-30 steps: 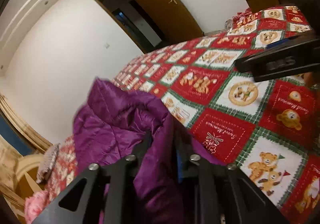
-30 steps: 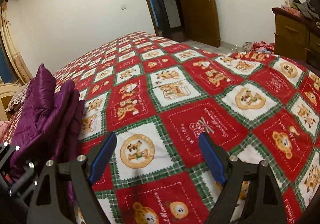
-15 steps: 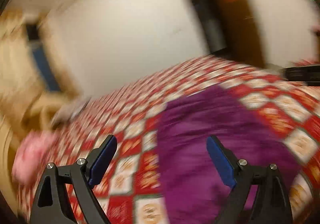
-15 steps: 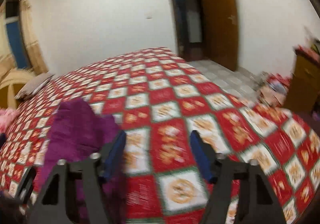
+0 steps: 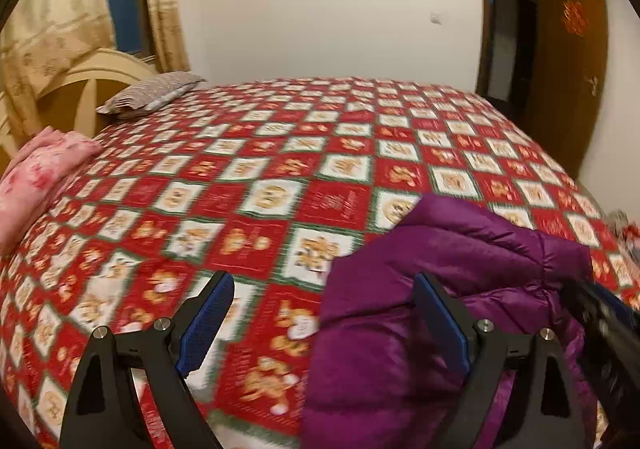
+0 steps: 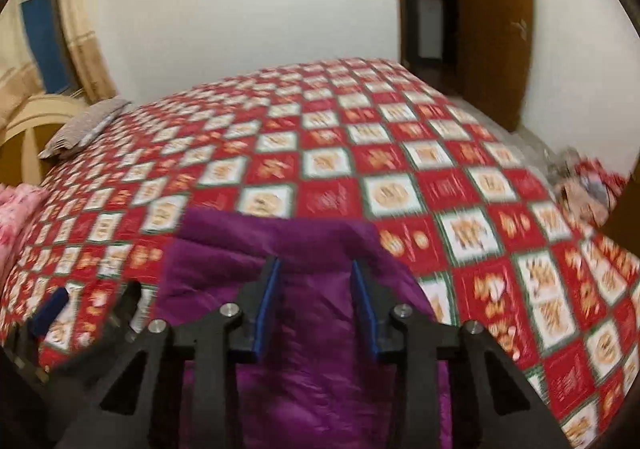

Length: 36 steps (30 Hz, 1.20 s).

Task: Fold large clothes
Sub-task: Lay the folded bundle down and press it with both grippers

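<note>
A purple puffer jacket [image 5: 460,289] lies bunched on the red patchwork bedspread [image 5: 280,177] near the bed's front edge. My left gripper [image 5: 322,285] is open wide above the spread; the jacket's left edge reaches in between its blue pads without being pinched. In the right wrist view the jacket [image 6: 304,329] fills the lower middle. My right gripper [image 6: 315,269] hovers over its upper fold, jaws closing, purple fabric showing between the pads but no clear pinch. The right gripper [image 5: 600,313] shows at the left view's right edge, and the left gripper [image 6: 90,303] sits beside the jacket.
A pink blanket [image 5: 36,173] lies at the bed's left side, with a grey pillow [image 5: 152,93] by the cream headboard [image 5: 80,89]. A brown door [image 5: 568,69] stands open at the far right. Clutter [image 6: 580,185] lies on the floor to the right of the bed.
The left gripper let go of the jacket, opened wide and rolled upright; the jacket now rests on the spread. The right gripper swung left over the jacket and its jaws narrowed.
</note>
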Motion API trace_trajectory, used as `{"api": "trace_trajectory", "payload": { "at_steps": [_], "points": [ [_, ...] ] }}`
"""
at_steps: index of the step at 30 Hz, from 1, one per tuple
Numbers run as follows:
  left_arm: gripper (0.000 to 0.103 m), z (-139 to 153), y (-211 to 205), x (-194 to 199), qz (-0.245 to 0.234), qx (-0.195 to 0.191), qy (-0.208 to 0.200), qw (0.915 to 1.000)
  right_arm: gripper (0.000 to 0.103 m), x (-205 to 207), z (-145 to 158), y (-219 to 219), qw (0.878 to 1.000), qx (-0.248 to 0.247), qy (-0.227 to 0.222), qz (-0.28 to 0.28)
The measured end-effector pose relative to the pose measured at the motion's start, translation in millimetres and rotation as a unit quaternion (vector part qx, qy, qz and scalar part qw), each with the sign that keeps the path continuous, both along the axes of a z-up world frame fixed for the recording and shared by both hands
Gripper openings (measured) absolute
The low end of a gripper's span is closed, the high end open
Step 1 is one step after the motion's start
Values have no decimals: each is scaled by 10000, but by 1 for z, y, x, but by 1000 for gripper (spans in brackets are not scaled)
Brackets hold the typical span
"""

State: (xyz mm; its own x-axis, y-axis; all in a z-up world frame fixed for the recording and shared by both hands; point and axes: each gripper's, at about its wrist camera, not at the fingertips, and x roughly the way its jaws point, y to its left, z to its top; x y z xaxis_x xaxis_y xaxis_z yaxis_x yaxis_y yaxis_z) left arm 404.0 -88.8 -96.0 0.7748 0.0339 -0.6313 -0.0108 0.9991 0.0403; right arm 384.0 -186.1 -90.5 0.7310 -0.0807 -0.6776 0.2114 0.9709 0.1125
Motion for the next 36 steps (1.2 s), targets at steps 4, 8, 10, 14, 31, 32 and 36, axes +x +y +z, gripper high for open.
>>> {"api": "trace_trajectory", "payload": {
  "at_steps": [4,8,10,14,31,32,36],
  "points": [
    [92,-33,-31,14,-229,302,270,9989,35,-9,-38,-28,9998,183,19,-29],
    [95,-39,-44,13,-201,482,191,9985,35,-12,-58,-39,9996,264,-64,-15],
    [95,-44,-46,15,-196,537,222,9981,35,-9,-62,-39,9996,270,-41,-4],
    [97,-55,-38,23,-218,233,377,9988,35,-5,-69,-42,9993,361,-24,15],
    [99,-71,-42,29,-282,212,525,9980,35,-2,-86,-48,9985,544,64,3],
    [99,-71,-42,29,-288,209,533,9979,35,-2,-86,-48,9985,538,65,-4],
    [99,-73,-42,29,-306,178,553,9978,35,-2,-88,-49,9986,529,72,-19]
  ]
}}
